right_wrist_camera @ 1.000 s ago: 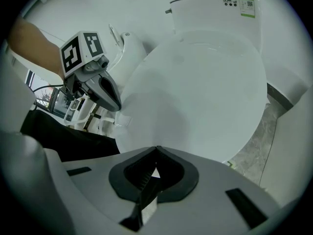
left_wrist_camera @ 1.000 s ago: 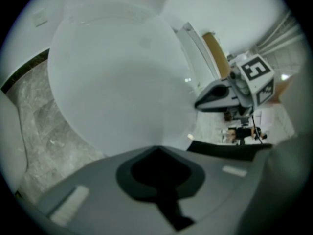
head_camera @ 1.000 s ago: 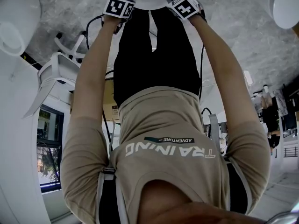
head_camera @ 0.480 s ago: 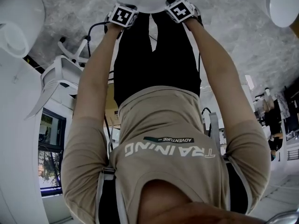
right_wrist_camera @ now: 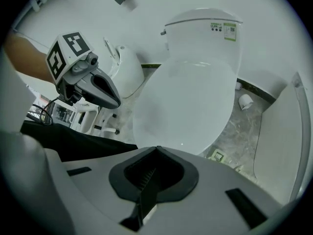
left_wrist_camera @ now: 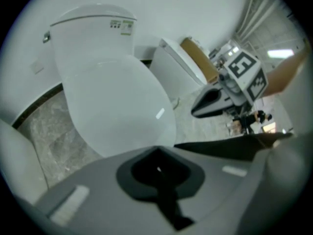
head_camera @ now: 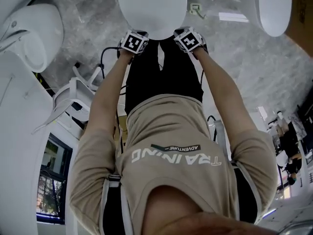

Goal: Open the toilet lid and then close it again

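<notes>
The floor (head_camera: 239,53) is grey marbled stone with a dark band where it meets the far wall. The white toilet (right_wrist_camera: 195,97) stands on it in the middle against that wall, with a second white toilet (right_wrist_camera: 124,67) to its left and another white fixture (right_wrist_camera: 279,146) to its right. A paper roll (right_wrist_camera: 245,102) lies near the far wall right of the toilet, a small green-printed card (right_wrist_camera: 218,155) nearer, and a white chair (head_camera: 73,97) stands at the near left.

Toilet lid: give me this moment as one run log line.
toilet lid down | left gripper shut, empty, at lid's front edge | right gripper shut, empty, same edge
</notes>
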